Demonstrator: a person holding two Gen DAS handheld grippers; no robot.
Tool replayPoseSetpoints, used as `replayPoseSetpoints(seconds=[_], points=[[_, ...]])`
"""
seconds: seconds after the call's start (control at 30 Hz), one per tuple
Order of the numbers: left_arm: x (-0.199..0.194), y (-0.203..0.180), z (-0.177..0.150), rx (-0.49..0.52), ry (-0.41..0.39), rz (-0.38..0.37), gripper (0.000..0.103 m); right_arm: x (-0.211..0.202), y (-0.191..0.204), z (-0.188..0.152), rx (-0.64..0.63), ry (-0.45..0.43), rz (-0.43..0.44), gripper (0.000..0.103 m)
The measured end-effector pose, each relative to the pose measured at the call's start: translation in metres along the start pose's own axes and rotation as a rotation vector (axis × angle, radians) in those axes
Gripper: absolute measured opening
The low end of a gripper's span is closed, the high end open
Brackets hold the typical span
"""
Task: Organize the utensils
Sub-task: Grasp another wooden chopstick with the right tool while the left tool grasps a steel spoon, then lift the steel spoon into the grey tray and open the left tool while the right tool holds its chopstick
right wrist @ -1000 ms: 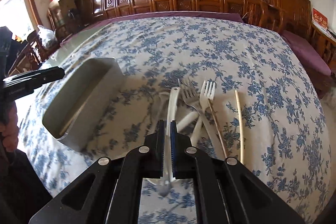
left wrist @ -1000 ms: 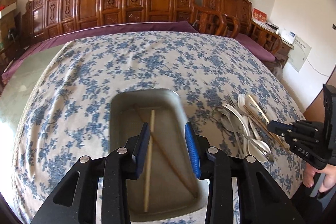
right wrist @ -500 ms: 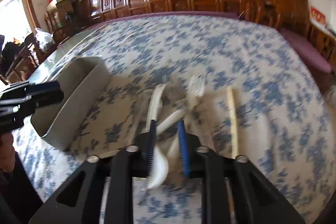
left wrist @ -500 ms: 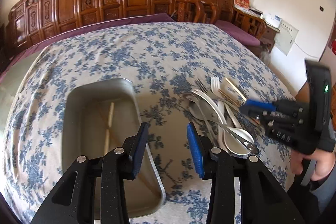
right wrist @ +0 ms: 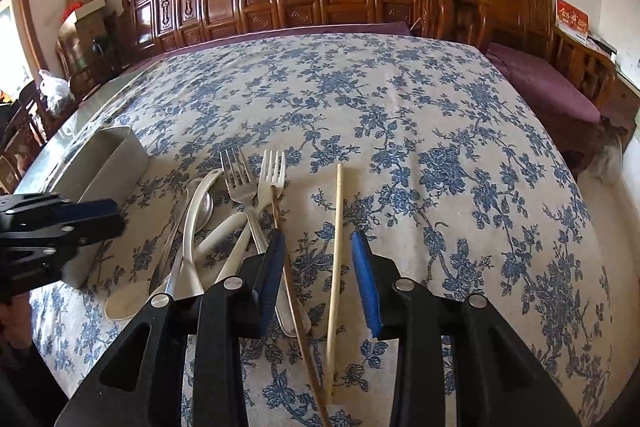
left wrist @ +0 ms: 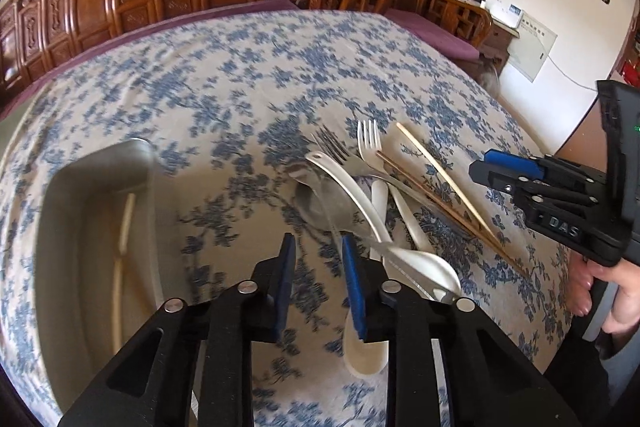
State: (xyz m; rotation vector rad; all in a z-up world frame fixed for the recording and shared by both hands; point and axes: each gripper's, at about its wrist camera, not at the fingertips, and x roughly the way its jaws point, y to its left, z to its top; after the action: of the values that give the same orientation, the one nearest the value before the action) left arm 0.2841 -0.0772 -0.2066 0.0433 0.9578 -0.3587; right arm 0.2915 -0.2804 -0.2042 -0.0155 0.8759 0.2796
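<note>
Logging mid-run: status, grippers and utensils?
Left gripper open, empty, jaws just closing. Right gripper open over light chopstick. Utensil pile beside tray. Nothing blocking.

In the left wrist view we find the metal tray (left wrist: 100, 227) smeared by motion, its near end cut off by the picture's edge, and the chopsticks (left wrist: 122, 239) inside it too blurred for us to count. The white spoon (left wrist: 362, 347) slips partly behind the left gripper (left wrist: 316, 283). In the right wrist view the right gripper (right wrist: 320, 279) hides the handles of the forks (right wrist: 256, 183), and the dark chopstick (right wrist: 296, 307) runs out at the bottom edge. The hand (left wrist: 608, 291) holding the right gripper is cut by the frame's rim.
</note>
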Motion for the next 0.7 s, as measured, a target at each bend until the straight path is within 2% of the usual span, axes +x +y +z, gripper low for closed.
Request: replayPoseSetpoints(seconds=[0.17, 0.4, 0.7], points=[[0.024, -0.008, 0.003, -0.021, 0.062, -0.012, 0.017, 0.005, 0.000, -0.002, 0.002, 0.022, -0.006, 0.037], [0.049, -0.014, 0.004, -0.011, 0.104, 0.028, 0.014, 0.013, 0.002, -0.003, 0.003, 0.043, -0.014, 0.037], [0.037, -0.007, -0.002, -0.004, 0.090, 0.034, 0.005, 0.022, -0.001, -0.002, 0.020, 0.064, -0.019, 0.037]])
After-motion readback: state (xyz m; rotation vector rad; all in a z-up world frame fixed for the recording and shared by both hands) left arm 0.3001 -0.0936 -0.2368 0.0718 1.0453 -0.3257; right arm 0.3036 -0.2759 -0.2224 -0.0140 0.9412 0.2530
